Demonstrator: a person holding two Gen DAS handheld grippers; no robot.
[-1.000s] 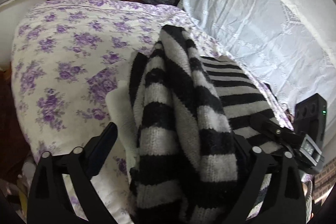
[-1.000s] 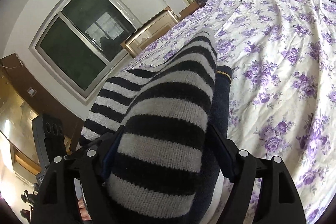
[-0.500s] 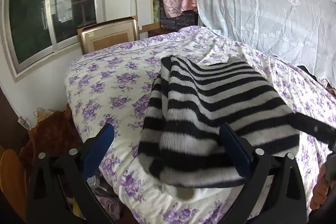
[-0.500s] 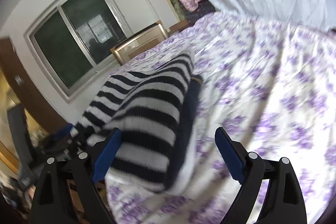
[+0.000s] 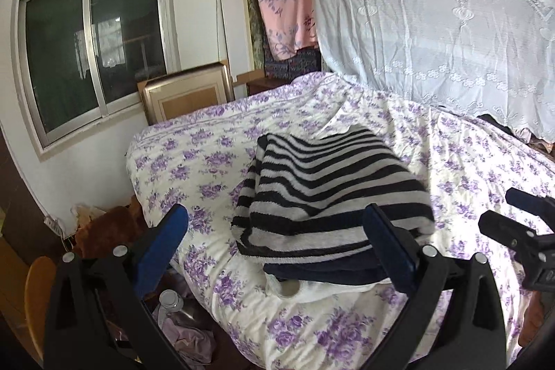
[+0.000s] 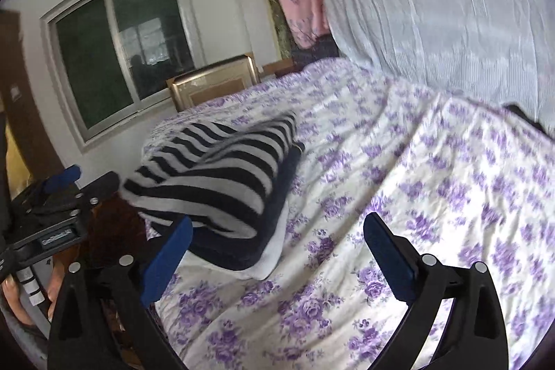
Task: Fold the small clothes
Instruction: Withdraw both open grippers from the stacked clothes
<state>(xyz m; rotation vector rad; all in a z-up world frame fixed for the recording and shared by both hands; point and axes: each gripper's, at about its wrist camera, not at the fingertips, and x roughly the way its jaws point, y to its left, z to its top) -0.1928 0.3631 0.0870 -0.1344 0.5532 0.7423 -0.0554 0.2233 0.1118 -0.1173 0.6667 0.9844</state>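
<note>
The striped sweater (image 5: 333, 193) lies folded on the bed (image 5: 468, 169). The left tool (image 5: 277, 231) is released; the right tool (image 6: 277, 238) is opening, nothing between its jaws.

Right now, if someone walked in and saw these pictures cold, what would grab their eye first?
Most likely the black-and-white striped sweater, folded on top of a dark garment and a white one in a small stack near the bed's corner. Around it spreads the bedspread, white with purple flowers, filling most of both views. Behind, a dark window sits in the white wall, and a pale lace curtain hangs along the bed's far side.
</note>
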